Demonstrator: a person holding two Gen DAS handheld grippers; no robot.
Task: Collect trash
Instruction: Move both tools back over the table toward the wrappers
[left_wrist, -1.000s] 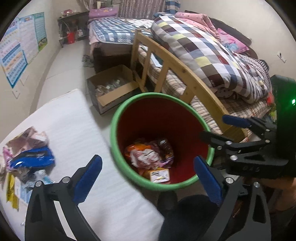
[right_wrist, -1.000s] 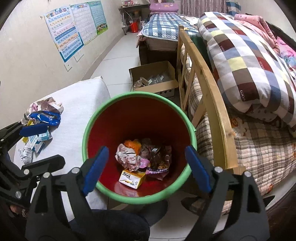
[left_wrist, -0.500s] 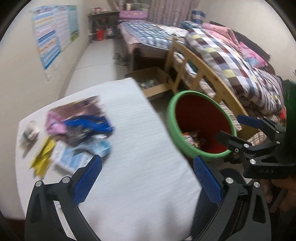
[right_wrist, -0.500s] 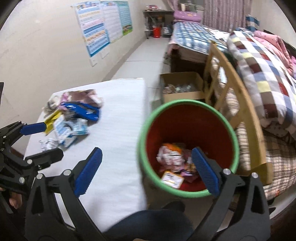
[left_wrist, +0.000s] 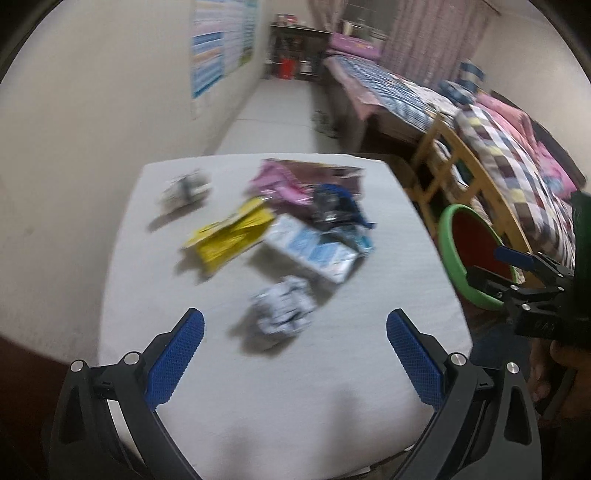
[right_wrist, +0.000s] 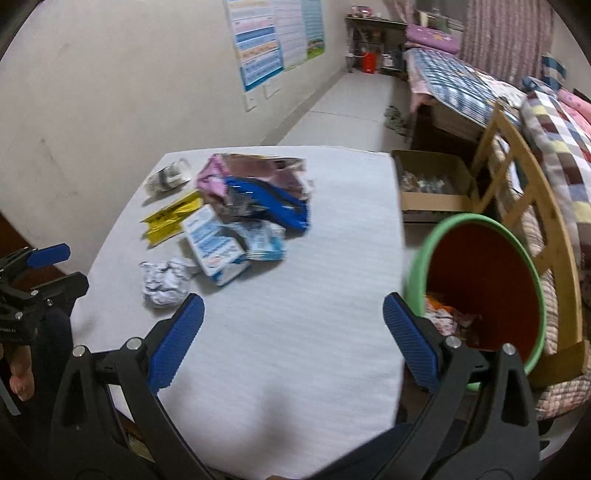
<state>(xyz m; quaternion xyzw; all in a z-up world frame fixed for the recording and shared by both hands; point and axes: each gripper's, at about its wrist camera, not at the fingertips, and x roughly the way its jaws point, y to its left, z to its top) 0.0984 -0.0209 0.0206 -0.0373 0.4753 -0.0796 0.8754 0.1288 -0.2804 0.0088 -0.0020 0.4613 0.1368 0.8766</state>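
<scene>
Left wrist view, left tool (left_wrist: 294, 332) angled down, jaws apart, over crumpled paper (left_wrist: 282, 306)

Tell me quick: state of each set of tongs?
Left tongs: open, holding nothing.
Right tongs: open, holding nothing.

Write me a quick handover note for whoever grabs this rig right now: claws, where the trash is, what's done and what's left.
Left claw: open, empty, above the near part of the white padded table.
Right claw: open, empty, over the same table beside the bin.
Bin: green-rimmed red plastic bin on the floor off the table's right edge, already holding a few wrappers.
Left on the table: crumpled white paper ball nearest, light blue and white carton, yellow wrapper, blue foil bag, pink packet, small grey crumpled wrapper.
Next, probably: take the paper ball first.
</scene>
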